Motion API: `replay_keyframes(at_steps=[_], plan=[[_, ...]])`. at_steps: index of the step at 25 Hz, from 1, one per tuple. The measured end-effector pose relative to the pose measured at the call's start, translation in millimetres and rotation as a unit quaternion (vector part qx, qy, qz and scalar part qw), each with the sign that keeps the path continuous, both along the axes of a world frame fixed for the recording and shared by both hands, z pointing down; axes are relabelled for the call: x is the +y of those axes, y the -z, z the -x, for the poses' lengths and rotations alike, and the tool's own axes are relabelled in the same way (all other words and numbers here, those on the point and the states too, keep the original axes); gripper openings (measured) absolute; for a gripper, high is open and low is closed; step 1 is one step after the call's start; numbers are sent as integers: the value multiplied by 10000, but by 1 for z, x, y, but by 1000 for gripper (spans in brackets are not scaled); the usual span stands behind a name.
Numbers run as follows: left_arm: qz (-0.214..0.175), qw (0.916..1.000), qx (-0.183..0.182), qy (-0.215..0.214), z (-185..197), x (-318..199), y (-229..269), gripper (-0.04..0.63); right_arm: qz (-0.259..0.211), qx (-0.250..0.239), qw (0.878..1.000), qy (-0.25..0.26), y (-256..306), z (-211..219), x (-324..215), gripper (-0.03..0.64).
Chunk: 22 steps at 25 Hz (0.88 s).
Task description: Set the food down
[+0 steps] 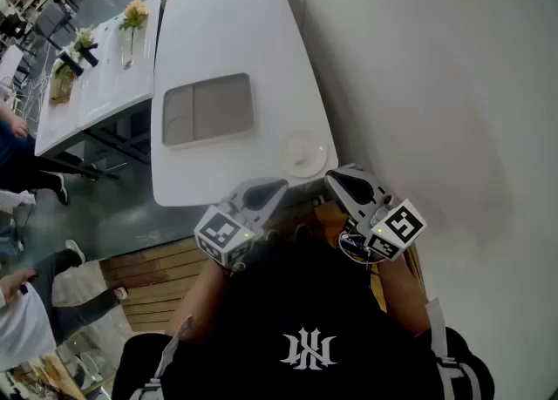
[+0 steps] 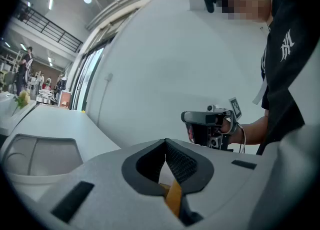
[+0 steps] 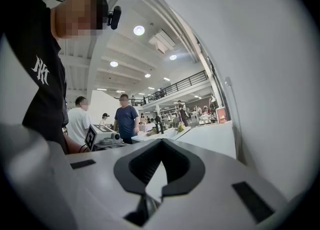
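Observation:
No food shows in any view. A grey two-compartment tray [image 1: 207, 109] lies empty on the long white table [image 1: 227, 32], and its pale rim [image 2: 37, 156] appears low left in the left gripper view. A small white plate [image 1: 303, 155] sits near the table's near right corner. My left gripper [image 1: 275, 186] is shut and empty, held just short of the table's near edge. My right gripper [image 1: 332, 179] is shut and empty beside it, close to the plate. The two point toward each other: the left gripper view shows the right gripper [image 2: 207, 123], and the right gripper view shows the left gripper [image 3: 102, 136].
A white wall [image 1: 436, 84] runs along the table's right side. A second table [image 1: 105, 67] with flowers and bottles stands to the left. People [image 3: 125, 119] stand in the hall beyond. A wooden bench [image 1: 157, 281] is under me.

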<state>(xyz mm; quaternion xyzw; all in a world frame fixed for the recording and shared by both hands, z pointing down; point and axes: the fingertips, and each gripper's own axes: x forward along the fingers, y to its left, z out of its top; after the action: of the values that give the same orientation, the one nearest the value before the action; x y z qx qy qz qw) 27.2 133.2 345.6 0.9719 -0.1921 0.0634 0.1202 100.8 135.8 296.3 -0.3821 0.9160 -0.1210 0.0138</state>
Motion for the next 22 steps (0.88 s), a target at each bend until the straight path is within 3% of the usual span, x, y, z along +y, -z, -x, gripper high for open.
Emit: replay_keyframes(at_steps=[12, 17, 22], plan=[[163, 9998, 25, 60, 25, -12, -7, 6, 139, 232, 9996, -49, -10, 21, -18, 3], [567, 9981, 252, -38, 39, -11, -16, 9, 566, 266, 9978, -210, -28, 22, -27, 5], [1088, 9939, 189, -13, 45, -24, -43, 10, 1009, 310, 9939, -322, -50, 7, -46, 6]])
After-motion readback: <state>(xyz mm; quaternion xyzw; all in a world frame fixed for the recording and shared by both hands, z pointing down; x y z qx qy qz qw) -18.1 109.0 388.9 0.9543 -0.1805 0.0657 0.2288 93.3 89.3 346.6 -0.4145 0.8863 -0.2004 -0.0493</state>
